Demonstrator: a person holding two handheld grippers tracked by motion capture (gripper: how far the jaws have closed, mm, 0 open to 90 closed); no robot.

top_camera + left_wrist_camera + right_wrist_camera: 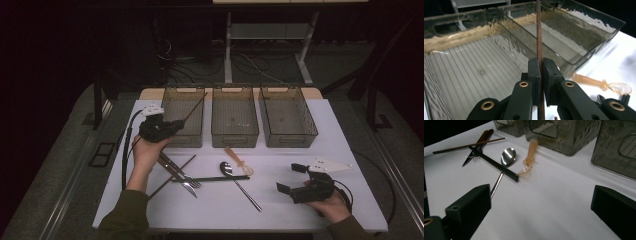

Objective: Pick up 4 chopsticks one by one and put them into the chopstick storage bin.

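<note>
Three smoky translucent bins stand in a row at the far side of the white table. The left bin shows a bare ribbed floor with one tiny speck on it; the middle bin and the right bin look bare too, though a few pale flecks on the middle one's floor are too small to make out.

The left tongs are clamped on a thin brown chopstick, pads pressed flat against it from either side. The stick runs straight up between them, and in the high view it slants up and away over the left bin, its far tip above the bin's back corner.

The right tongs rest low over the near right part of the table with jaws wide apart and only bare tabletop between them.

The remaining cutlery lies loose on the table in front of the bins: another brown chopstick, a black chopstick crossing a metal spoon, a fork, and an amber plastic spoon just beside the black stick's end.
</note>
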